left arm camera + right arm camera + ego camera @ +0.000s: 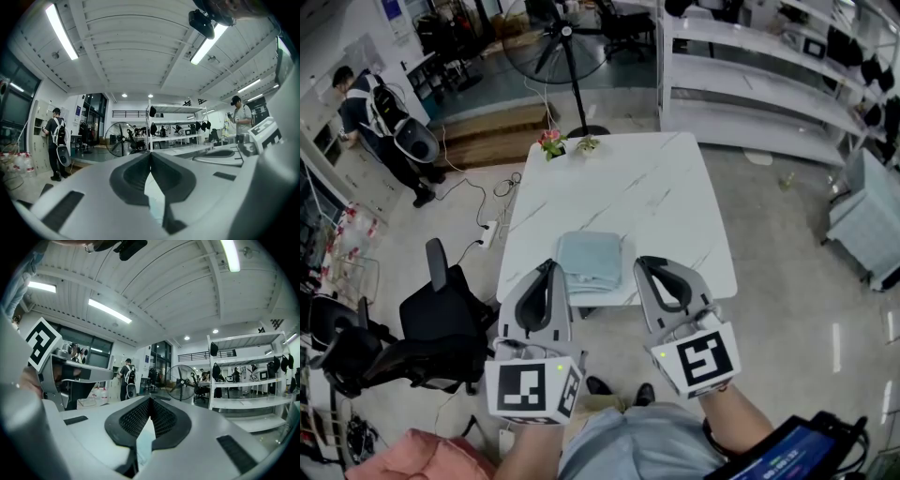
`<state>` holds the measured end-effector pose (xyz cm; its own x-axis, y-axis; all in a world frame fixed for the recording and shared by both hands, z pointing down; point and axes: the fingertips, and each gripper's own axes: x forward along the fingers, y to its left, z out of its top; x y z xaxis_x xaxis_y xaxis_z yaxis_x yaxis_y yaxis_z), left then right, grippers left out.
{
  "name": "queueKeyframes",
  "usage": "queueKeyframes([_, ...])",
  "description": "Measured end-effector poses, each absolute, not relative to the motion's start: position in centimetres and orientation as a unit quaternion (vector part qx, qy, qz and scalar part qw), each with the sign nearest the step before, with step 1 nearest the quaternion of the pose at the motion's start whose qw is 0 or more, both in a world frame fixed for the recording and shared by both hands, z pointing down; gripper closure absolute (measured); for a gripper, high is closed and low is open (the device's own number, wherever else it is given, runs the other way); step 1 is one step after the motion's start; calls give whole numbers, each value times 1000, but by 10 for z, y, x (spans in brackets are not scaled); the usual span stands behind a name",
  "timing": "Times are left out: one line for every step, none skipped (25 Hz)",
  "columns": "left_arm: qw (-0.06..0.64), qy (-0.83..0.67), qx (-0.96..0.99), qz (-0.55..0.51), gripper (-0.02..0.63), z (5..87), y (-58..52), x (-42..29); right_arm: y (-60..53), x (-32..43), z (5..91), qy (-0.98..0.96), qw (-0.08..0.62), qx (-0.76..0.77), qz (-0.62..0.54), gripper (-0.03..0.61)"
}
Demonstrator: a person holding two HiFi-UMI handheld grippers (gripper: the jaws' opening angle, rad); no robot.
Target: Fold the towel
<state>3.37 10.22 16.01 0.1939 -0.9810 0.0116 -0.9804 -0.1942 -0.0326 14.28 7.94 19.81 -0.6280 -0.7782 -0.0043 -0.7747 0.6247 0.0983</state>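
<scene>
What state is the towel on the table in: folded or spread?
Folded. The towel lies as a compact rectangle near the front edge of the table, with stacked layers showing at its near side.

A white marble table [637,197] carries a pot of pink flowers [550,142] and a small green plant [588,144] side by side at the tabletop's far-left corner. A standing fan [558,42] rises beyond the far edge, a black office chair [445,323] sits off the left edge, and white shelving [750,84] stands far right.
</scene>
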Motion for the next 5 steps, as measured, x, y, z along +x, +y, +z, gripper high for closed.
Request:
queueKeyframes([9,635,-772,-15,606,160,102,34,80,143,198,-901,20,431,-46,561])
queueKeyframes([9,635,-772,-15,606,160,103,35,80,143,198,-901,19,430,-47,561])
queueKeyframes([10,635,-772,-15,606,160,103,35,80,143,199,-901,19,430,-47,561])
queueKeyframes([10,635,-772,-15,606,161,103,35,80,143,199,-902,19,430,-47,561])
queueKeyframes([11,635,-772,-15,606,161,103,36,80,143,199,-902,18,430,-48,562])
